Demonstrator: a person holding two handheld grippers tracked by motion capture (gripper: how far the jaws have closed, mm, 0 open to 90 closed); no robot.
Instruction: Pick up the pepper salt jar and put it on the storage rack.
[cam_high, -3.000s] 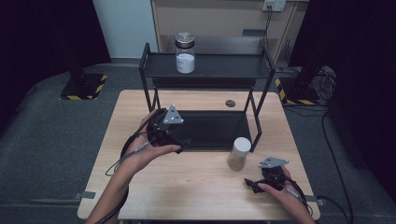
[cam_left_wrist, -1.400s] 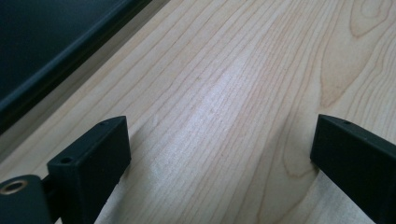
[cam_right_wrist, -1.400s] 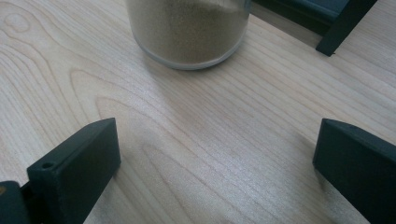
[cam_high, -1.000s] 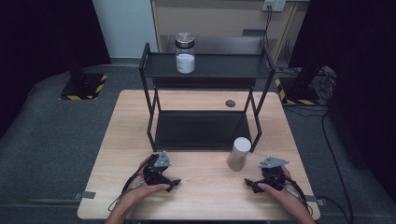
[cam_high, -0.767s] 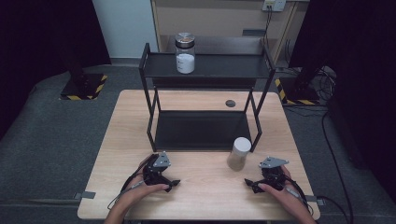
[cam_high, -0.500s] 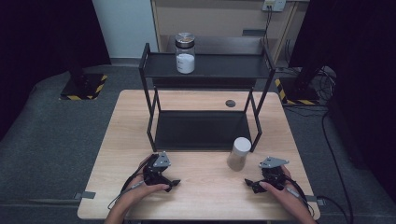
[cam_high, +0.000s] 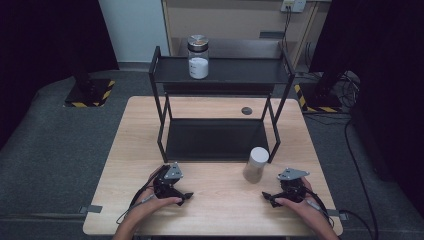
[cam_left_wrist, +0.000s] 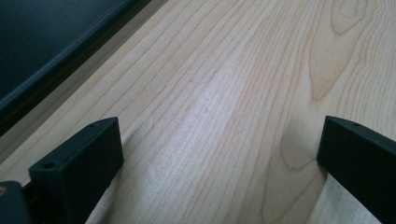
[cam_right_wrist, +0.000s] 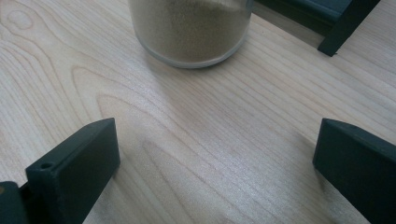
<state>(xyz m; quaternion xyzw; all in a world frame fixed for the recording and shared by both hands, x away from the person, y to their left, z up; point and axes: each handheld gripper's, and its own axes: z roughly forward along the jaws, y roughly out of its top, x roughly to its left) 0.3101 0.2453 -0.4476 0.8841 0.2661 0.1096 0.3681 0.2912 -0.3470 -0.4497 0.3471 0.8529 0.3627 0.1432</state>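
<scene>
A: Grippers are rested low on the table (cam_high: 125, 150), at about seven and five o'clock in the high view. The left gripper (cam_high: 186, 195) is held with jaws spread wide; in the left gripper view nothing but bare wood is seen between them, with the dark lower shelf of the rack (cam_left_wrist: 42, 42) at ten o'clock.

B: And the right gripper (cam_high: 266, 196)?

A: It is also released, nothing gripped. The sand jar (cam_high: 256, 164) (white lid, tan fill) is stood upright on the table just beside the rack's front right leg (cam_high: 275, 136), apart from the jaws; in the right gripper view its base (cam_right_wrist: 189, 30) is seen at twelve o'clock, ahead of the open jaws.

B: Which step is judged to be in hand?

A: A pause before the reach, it is judged. A second jar (cam_high: 198, 56), white-filled, is stood on the rack's top shelf (cam_high: 240, 70) at eleven o'clock.

B: What is called for next?

A: The right gripper would have to be brought forward until the sand jar is bracketed, then closed squarely on the glass, low enough that it is not tipped against the leg.
</scene>
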